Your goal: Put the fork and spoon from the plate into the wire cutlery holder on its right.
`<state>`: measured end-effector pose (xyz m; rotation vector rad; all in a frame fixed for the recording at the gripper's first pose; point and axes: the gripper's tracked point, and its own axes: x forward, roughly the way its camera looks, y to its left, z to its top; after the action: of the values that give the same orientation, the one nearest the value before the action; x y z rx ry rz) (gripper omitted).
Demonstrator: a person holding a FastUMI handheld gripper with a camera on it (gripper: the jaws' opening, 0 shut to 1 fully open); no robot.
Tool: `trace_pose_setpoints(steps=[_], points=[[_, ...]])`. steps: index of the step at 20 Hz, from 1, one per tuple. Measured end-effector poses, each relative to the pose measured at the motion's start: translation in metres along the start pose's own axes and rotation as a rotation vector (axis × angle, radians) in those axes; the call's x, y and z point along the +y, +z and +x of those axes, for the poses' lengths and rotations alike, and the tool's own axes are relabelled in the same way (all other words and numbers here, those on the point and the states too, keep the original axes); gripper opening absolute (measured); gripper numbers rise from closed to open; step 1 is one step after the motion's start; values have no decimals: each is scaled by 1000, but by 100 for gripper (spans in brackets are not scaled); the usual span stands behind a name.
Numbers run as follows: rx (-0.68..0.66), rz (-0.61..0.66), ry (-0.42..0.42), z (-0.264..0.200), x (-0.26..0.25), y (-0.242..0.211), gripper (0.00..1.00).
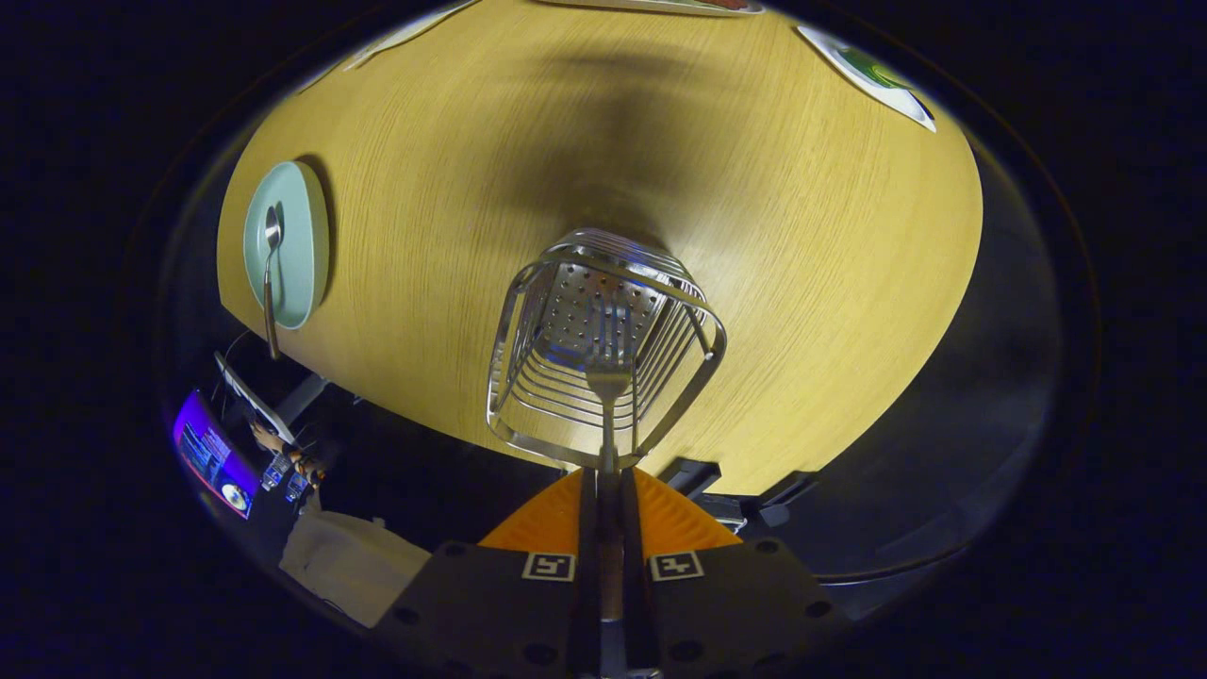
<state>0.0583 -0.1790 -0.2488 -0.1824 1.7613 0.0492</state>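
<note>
The gripper (608, 490) is clenched on the fork (608, 377); both fingers (552, 523) press against the fork's handle, which runs straight forward out of the narrow gap between them; the fork's head with its tines sits inside the top opening of the wire cutlery holder (528, 339), seen from above; the tines point down toward the holder's perforated base; the holder is a silver basket of bent wire with a heavier rim, and it stands on the wooden table (801, 283) close to the table's near edge, just ahead of the fingers.

The plate (297, 236), pale green and oval in this view, lies well apart from the holder, near the table's left edge; the spoon (271, 273) rests on it with its bowl on the plate and its handle reaching out over the plate's rim and past the table's edge; a dark shadow falls across the table beyond the holder; two flat printed cards (872, 75) lie at the far edge of the table; below the table's near edge a lit screen (212, 457) and a pale cloth (349, 561) are visible.
</note>
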Motion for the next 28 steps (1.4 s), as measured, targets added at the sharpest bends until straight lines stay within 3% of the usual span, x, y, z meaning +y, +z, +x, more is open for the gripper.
trace_pose_setpoints(steps=[1, 3, 4, 6, 7, 9, 16, 19, 22, 25, 28], points=[[-21, 5, 12, -3, 2, 3, 25], [-58, 17, 36, -9, 5, 1, 63], [-83, 20, 51, -14, 7, -1, 63], [-138, 29, 71, -29, 12, -10, 95], [-176, 33, 73, -36, 12, -11, 100], [-279, 42, 82, -58, 14, -17, 100], [-773, 104, 240, -187, 82, -34, 99], [-1023, 120, 243, -231, 116, -41, 99], [-1146, 100, 203, -217, 154, -43, 99], [-1145, 73, 185, -171, 203, -32, 99], [-1048, 87, 283, -118, 262, -12, 99]])
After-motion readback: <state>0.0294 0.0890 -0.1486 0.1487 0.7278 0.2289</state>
